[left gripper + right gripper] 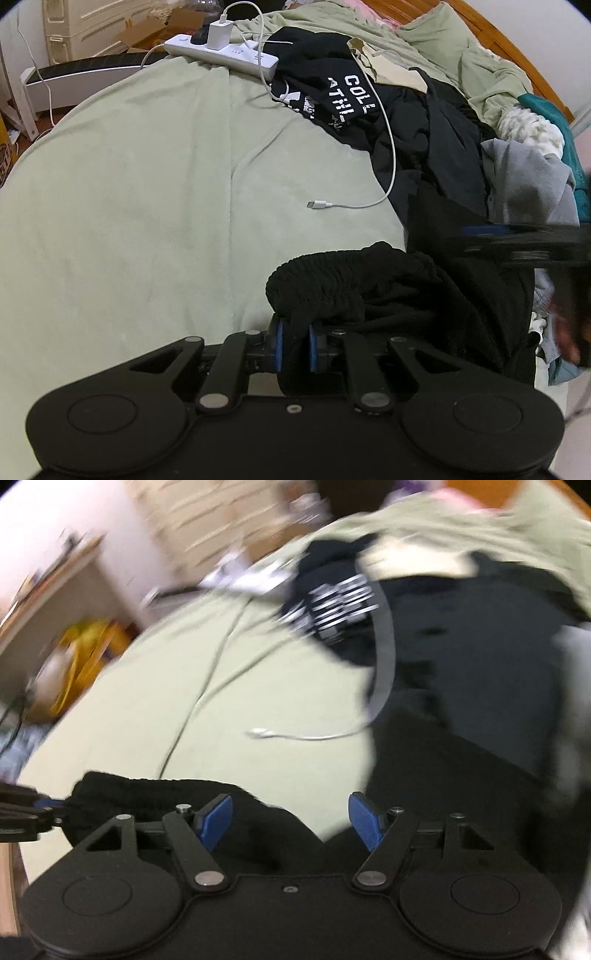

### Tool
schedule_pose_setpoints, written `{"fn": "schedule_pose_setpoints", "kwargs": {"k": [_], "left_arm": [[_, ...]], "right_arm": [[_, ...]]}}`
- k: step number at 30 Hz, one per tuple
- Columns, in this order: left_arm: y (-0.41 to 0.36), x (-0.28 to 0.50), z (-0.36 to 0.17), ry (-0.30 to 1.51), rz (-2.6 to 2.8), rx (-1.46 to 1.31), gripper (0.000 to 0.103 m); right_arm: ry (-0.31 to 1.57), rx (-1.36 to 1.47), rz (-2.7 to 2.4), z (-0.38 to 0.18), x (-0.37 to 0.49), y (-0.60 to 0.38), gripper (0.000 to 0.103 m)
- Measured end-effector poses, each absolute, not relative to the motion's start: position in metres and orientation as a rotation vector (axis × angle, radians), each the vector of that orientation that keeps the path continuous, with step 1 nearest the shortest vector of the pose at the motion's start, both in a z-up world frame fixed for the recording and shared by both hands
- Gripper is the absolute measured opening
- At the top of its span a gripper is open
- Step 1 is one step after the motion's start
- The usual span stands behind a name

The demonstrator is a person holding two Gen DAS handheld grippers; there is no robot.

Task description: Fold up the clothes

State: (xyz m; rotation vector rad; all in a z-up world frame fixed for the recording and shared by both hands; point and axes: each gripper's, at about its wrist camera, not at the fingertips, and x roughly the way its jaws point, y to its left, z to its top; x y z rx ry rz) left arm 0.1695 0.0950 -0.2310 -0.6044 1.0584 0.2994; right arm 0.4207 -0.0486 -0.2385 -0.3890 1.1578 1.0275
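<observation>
A black garment is held at the near edge of a bed covered with a pale green blanket [147, 177].

The left claw [295, 345] is clamped narrowly on the gathered elastic waistband of the black garment [369, 280], whose cloth is pinched between the blue pads [279, 345]. The right claw [290, 821] is seen with its jaws spread wide and nothing gripped; black cloth lies under it, and its view is blurred. A heap of clothes [443, 147], mostly black, with grey and teal pieces, is piled on the bed's right side. A white power strip [221, 55] rests at the far edge, and a white charging cable [384, 147] trails over the heap onto the blanket.
</observation>
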Motion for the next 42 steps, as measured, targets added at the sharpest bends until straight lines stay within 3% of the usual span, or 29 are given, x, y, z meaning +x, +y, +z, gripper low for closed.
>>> {"fn": "schedule_pose_setpoints", "kwargs": {"k": [2,8,9,12,22,29,32,36,38,40,42], "left_arm": [[0.097,0.171,-0.232,1.06,0.303,-0.611,0.012],[0.098,0.174,-0.238,1.081,0.326,-0.619,0.012],[0.099,0.174,-0.237,1.084,0.328,-0.624,0.012],[0.1,0.172,-0.229,1.073,0.331,-0.619,0.012],[0.124,0.108,-0.163,0.95,0.436,-0.636,0.011],[0.136,0.037,-0.19,1.113,0.489,-0.664,0.011],[0.134,0.013,-0.218,1.169,0.499,-0.694,0.012],[0.127,0.002,-0.239,1.167,0.505,-0.682,0.012],[0.128,-0.003,-0.248,1.168,0.515,-0.709,0.012],[0.129,-0.011,-0.258,1.175,0.522,-0.743,0.012],[0.13,-0.02,-0.264,1.174,0.529,-0.774,0.012]], "right_arm": [[1.257,-0.48,1.058,-0.271,0.43,-0.027,0.074],[1.567,-0.368,1.06,-0.312,0.455,-0.032,0.073],[1.589,-0.343,1.059,-0.313,0.457,-0.035,0.068],[1.526,-0.327,1.099,-0.297,0.452,-0.041,0.03],[1.317,-0.255,1.279,-0.2,0.383,-0.05,0.024],[1.353,-0.345,1.424,-0.234,0.278,-0.019,0.024],[1.39,-0.387,1.402,-0.266,0.255,-0.002,0.026],[1.377,-0.459,1.394,-0.273,0.254,0.007,0.037],[1.377,-0.416,1.426,-0.254,0.277,0.0,0.048],[1.357,-0.368,1.447,-0.238,0.3,-0.012,0.072],[1.321,-0.332,1.423,-0.229,0.329,-0.025,0.087]]}}
